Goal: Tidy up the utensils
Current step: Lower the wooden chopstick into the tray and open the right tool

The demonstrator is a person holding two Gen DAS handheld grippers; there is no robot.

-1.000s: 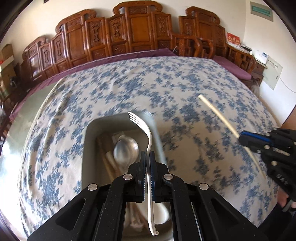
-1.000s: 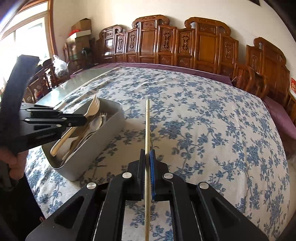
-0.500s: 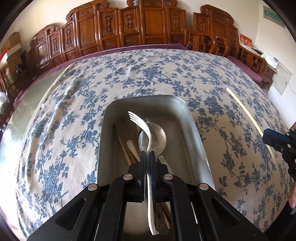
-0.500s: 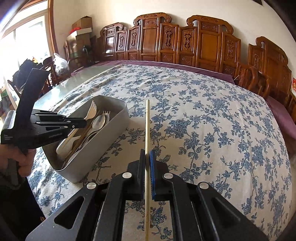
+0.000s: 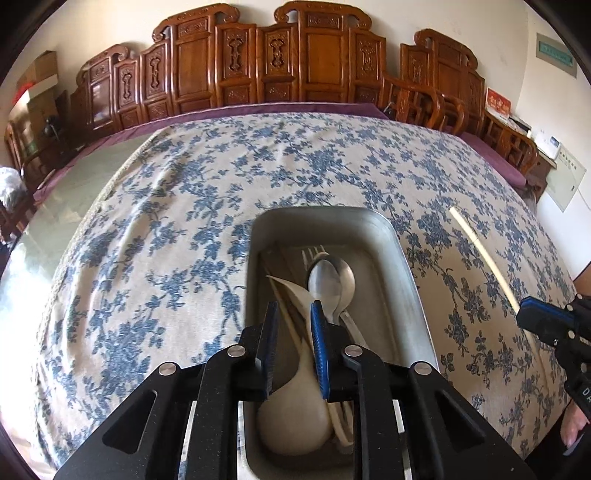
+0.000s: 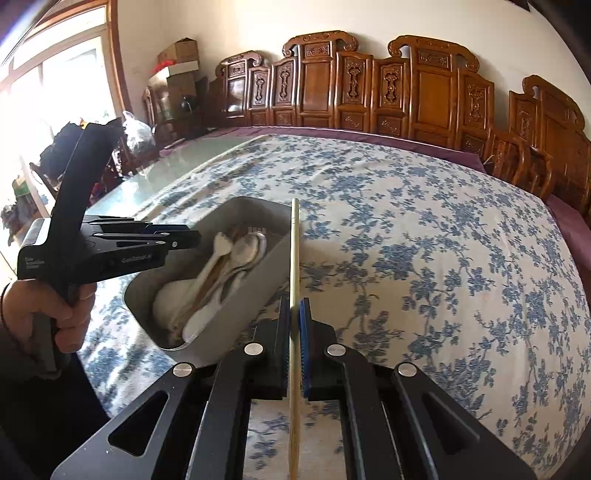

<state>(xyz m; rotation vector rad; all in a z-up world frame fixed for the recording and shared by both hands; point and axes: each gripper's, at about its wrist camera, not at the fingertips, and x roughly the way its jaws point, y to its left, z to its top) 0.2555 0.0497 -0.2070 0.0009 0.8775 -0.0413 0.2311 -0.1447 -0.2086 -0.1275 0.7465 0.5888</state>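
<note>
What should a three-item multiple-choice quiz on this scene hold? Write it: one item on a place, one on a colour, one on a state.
1. Where do the spoons lie?
A. in the grey bin
B. on the cloth
C. on a chair

2. What colour is the tablecloth print?
A. red
B. blue
C. green

3. How does the left tool stand?
A. shut on a fork
B. shut on a spoon
C. open, empty

Answers: 1 A, they rest inside its walls. 2 B, blue flowers on cream. 3 C, its pads stand apart over the bin, while the right tool grips the chopstick.

Carved wooden chairs (image 6: 424, 92) line the white wall (image 6: 258, 26).
</note>
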